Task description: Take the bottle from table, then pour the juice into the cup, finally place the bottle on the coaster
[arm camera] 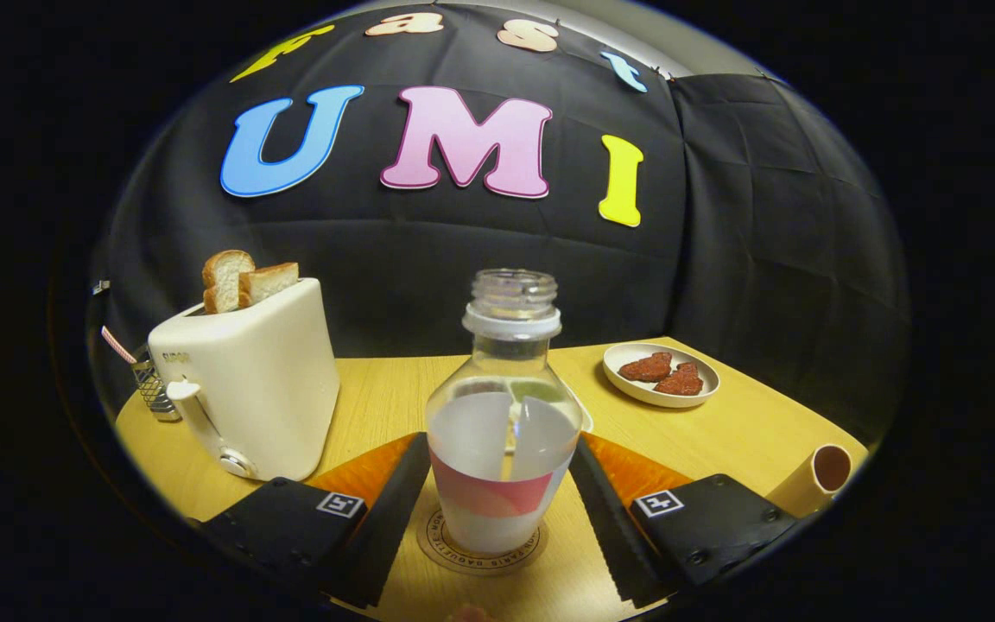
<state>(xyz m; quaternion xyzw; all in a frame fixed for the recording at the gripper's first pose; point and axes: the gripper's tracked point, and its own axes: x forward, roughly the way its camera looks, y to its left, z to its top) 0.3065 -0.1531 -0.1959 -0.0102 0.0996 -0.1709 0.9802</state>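
gripper (502,492) level, pointing forward | fingers (394,510) spread wide apart | neither finger pressing on anything | low over surface

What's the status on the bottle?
Gripper open, fingers either side of bottle. Bottle upright on coaster, uncapped. Cup off right; nothing blocking.

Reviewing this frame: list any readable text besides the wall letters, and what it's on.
Round brown coaster: ring of print, partly hidden by the clear plastic bottle, unreadable.
Cream toaster: small mark, too blurred.
Gripper, fingers flanking the bottle: square coded markers, no words.
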